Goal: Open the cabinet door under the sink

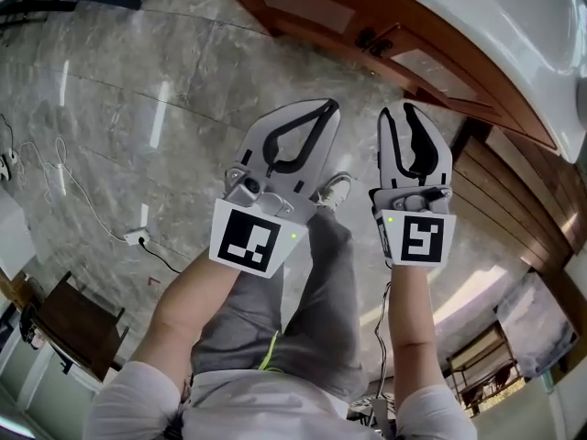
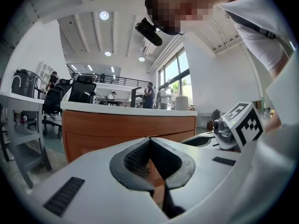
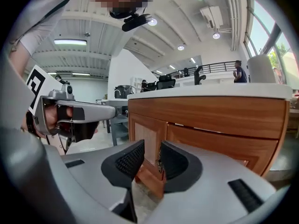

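Grey marble floor (image 1: 110, 108) fills most of my head view, with a white power strip (image 1: 138, 238) and its cables lying on it at the left. Along the top right runs the white sink (image 1: 514, 26), and under it sits the wooden cabinet (image 1: 477, 99), its two doors meeting at a pair of dark handles (image 1: 376, 39). I hold both grippers up in front of it, neither touching the wood. The left gripper (image 1: 327, 108) has its jaws pressed together, tips meeting with nothing caught between them; its own view looks across at the cabinet front under the pale counter (image 2: 131, 108). The right gripper (image 3: 152, 158) has its jaws a narrow gap apart and holds nothing. Through that gap I see the cabinet door (image 3: 148, 136) and a small dark fitting at its edge, which is too small for me to make out. The door lies flush with the cabinet front. Below the grippers I see grey trousers (image 1: 316, 310) and a pale shoe (image 1: 336, 189) on the floor.
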Tool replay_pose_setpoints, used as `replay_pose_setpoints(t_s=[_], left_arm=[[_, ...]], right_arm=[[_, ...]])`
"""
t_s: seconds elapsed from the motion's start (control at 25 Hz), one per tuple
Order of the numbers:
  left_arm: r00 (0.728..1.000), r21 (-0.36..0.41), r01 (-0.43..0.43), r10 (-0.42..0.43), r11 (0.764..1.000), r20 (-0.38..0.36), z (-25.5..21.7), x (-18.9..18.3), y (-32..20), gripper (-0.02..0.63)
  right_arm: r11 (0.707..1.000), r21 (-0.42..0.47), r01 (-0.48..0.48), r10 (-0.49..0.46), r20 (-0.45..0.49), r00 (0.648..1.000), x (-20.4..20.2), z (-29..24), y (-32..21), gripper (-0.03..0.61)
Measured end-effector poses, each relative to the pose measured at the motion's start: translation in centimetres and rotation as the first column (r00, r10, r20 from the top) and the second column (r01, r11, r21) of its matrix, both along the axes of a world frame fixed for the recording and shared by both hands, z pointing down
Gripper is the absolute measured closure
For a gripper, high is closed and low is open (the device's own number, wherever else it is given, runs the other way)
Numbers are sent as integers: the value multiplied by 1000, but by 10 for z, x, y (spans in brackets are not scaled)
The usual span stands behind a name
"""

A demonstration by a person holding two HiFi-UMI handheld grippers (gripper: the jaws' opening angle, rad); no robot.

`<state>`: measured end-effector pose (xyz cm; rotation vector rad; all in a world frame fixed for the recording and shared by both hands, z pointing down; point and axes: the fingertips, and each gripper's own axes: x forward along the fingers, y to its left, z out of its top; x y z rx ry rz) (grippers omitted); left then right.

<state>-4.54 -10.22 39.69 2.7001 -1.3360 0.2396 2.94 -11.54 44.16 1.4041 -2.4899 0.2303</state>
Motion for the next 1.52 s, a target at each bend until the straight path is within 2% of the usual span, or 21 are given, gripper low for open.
replay_pose_setpoints(t_s=[0.32,0.52,1.0,1.36,1.52], left_arm=[[1000,17,12,-12,1000,-13,70,1,-18,604],[1000,28,13,-13,1000,-7,103,0,-30,604],[1000,60,3,-2,998,-23,131,9,-48,604],[1000,70,16,-15,997,-23,152,9,-60,604],[999,69,36,-33,997,-41,156,9,-67,604]], right_arm=[[1000,8,4,-3,-33,999,1,84,-38,483],[1000,19,8,-7,-51,999,0,115,-54,483],[996,87,10,-5,-55,998,1,139,-77,483],[999,39,33,-31,-68,997,0,169,-88,483],[999,44,28,-26,-61,998,0,170,-94,484]])
